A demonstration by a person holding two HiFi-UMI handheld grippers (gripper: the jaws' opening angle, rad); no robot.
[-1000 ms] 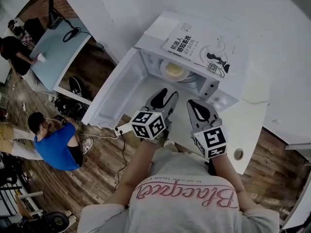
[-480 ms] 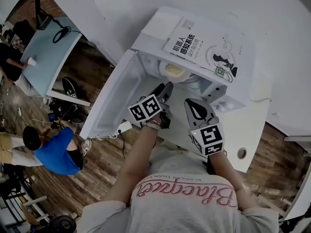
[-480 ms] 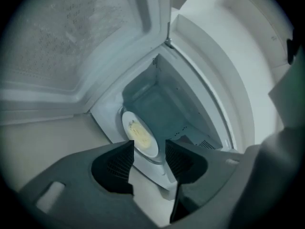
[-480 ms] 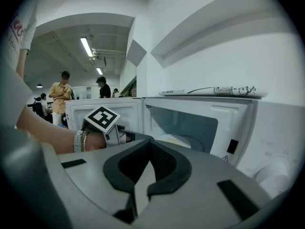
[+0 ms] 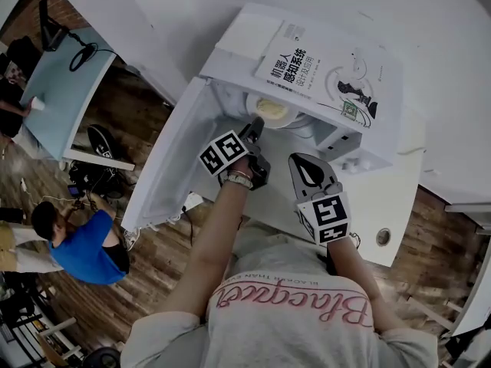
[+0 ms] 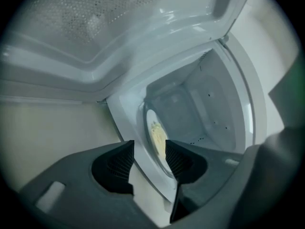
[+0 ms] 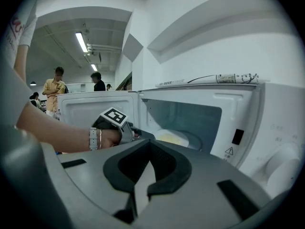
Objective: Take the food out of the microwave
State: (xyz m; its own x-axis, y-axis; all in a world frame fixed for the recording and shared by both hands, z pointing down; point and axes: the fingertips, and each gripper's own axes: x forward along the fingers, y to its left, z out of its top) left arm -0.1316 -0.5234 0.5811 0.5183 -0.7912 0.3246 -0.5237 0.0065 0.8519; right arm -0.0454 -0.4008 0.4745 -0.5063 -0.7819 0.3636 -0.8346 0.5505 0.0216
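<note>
At the far left a light-blue table [image 5: 57,90] is standing on the brown wooden floor [image 5: 138,282], and a person in a blue shirt [image 5: 77,248] is crouching below it.

Next comes the white microwave [image 5: 245,41], which is sitting on a white counter [image 5: 383,205]. Its white door [image 5: 180,148] is hanging wide open to the left. We are holding the left gripper [image 5: 252,133] at the mouth of the oven, tilted so that its marker cube [image 5: 222,152] is facing up and left. In the left gripper view, the left gripper [image 6: 148,159] is showing its jaws apart. The near edge of the round white plate of pale yellow food [image 6: 157,137] is showing in the gap just beyond them, and we cannot tell whether either jaw is touching it. The plate [image 5: 272,112] is sitting inside the cavity on the oven floor.

A white paperback book with black print [image 5: 322,71] is lying flat on top of the microwave.

To the right we are holding the right gripper [image 5: 299,162] over the counter, in front of the oven and apart from it. Its jaws are resting tip to tip with nothing between them [image 7: 150,144].
</note>
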